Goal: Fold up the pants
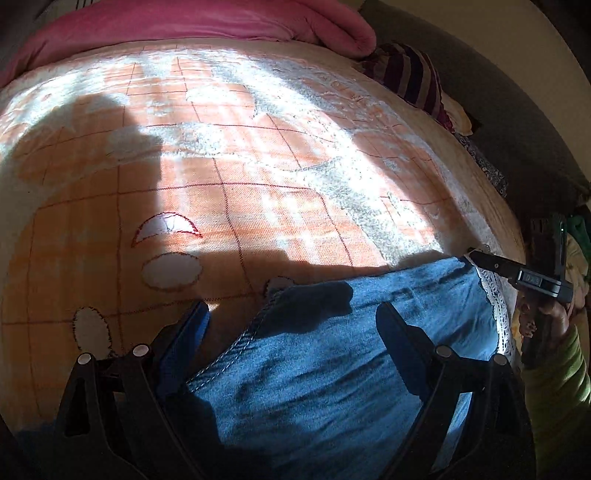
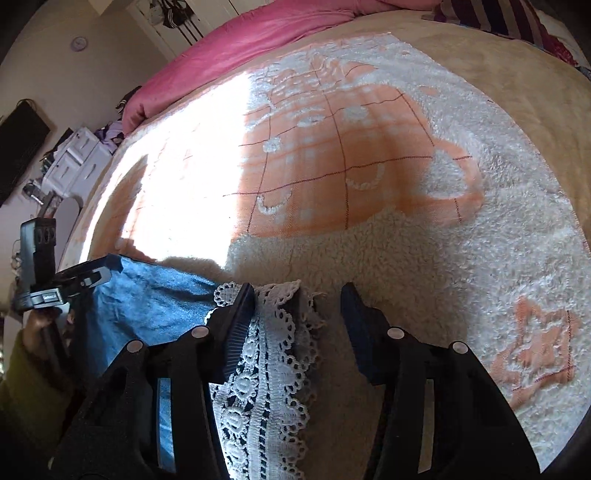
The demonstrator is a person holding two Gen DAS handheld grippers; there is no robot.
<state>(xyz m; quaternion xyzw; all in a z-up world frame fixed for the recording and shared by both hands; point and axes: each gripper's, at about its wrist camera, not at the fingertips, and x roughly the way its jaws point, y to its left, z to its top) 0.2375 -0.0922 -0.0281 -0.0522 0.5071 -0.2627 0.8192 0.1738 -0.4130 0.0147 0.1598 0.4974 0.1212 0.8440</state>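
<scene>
Blue denim pants with white lace trim lie on the bed blanket. My left gripper is open, its fingers spread over the seamed edge of the denim. My right gripper is open, with the lace trim lying between its fingers. In the right wrist view the denim stretches left to the left gripper. In the left wrist view the right gripper sits at the pants' far right corner.
The bed carries an orange and white fluffy blanket, partly in bright sunlight. A pink duvet lies along the far edge. A striped cloth sits at the far right. White drawers stand beside the bed.
</scene>
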